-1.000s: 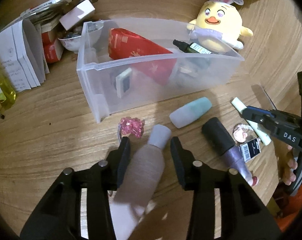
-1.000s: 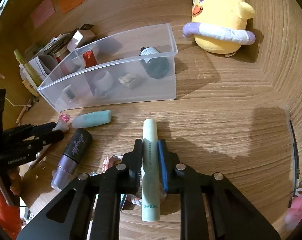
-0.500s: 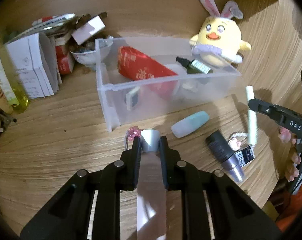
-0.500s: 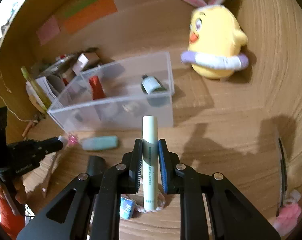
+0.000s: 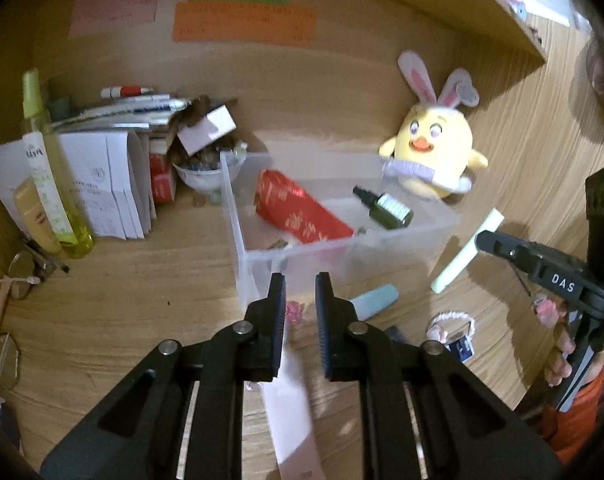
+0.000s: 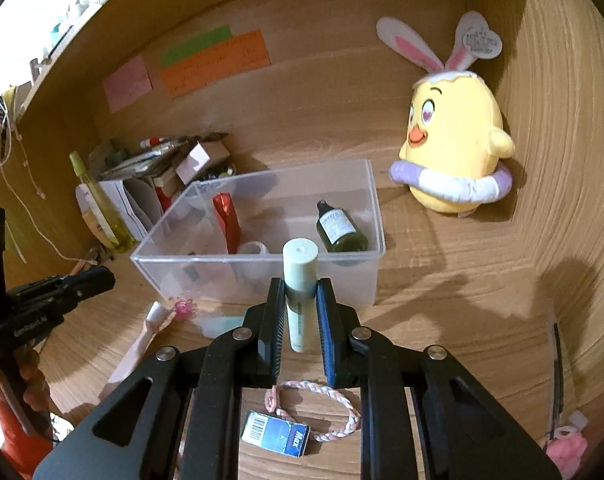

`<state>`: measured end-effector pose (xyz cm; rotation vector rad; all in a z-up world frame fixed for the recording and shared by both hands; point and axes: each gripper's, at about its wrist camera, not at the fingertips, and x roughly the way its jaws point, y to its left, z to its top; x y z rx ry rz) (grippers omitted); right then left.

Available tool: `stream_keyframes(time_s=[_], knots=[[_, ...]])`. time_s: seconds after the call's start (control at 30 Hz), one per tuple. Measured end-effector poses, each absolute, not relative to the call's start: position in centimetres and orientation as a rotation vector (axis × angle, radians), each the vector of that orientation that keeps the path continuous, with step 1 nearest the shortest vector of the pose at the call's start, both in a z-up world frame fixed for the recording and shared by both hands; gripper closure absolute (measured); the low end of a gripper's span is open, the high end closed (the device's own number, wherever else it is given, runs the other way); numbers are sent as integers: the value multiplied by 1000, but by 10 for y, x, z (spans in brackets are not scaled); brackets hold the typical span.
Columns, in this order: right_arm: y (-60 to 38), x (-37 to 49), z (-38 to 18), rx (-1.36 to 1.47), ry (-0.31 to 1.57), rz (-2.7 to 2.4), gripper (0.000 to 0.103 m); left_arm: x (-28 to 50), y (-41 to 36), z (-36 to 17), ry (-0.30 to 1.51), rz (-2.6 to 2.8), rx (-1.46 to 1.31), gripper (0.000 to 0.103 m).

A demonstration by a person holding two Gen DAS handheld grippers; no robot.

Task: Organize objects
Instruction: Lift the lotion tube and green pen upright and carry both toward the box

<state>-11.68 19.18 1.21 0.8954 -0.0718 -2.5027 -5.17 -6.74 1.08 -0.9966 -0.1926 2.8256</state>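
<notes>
We hold a tube in each tool, both clear of the desk and in front of the bin [image 6: 258, 256]: the right gripper [image 6: 300, 304] is clamped on the green tube [image 6: 300, 280], cap end up, and the left gripper [image 5: 300, 300] is clamped on the pink tube [image 5: 292, 396], seen from the right wrist hanging tilted with its cap [image 6: 154, 314] low. That is our main risk: the pink tube is pinched near one end, so the long free part can swing or slip out, and it could knock the bin's near wall as we carry it over. The green tube is held across its middle and looks steadier. Inside the bin the red pack [image 5: 302, 216] leans across the left part and the dark bottle [image 6: 339, 230] lies at the right, leaving the middle for us. Loose on the desk near the bin lie a teal bottle [image 5: 371, 300], a pink clip [image 6: 184, 306], a braided band [image 6: 321, 412] and a small blue box [image 6: 276, 434], none blocking us. The plush chick [image 6: 453, 148] sits well behind.
</notes>
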Motion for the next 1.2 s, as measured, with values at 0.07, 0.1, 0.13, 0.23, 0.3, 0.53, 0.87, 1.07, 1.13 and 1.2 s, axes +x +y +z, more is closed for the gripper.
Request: stream_keyframes(time_s=[0.07,0.1,0.13,0.23,0.3,0.53,0.87,1.07,1.13,1.2], knots=[[192,-117,15,885,-74,-2504,89,-53,-66,13,-185,2826,-986,89],[191,-116,15,882,-73,-2504,89,-53,-66,12,-175,2824,-987,89],[191,-116,16,881,-72,-2503,89,-54,-65,11,-165,2816,-997,89],[191,-116,16,883,-72,-2502,89,-58,-64,1,-157,2787,-1057,87],[192,-116,15,885,-74,-2500,89,-62,-65,-11,-167,2757,-1131,83],[193,-117,13,890,-75,-2503,89,-49,-63,-37,-193,2686,-1235,55],[191,-117,7,906,-77,-2486,89,-70,-63,-51,-160,2745,-1278,45],[199,-117,9,899,-89,-2500,89,-94,-60,-66,-132,2704,-1358,69],[200,-118,9,900,-92,-2501,89,-93,-61,-68,-127,2731,-1358,83],[201,-119,9,900,-94,-2501,89,-90,-64,-68,-153,2736,-1348,83]])
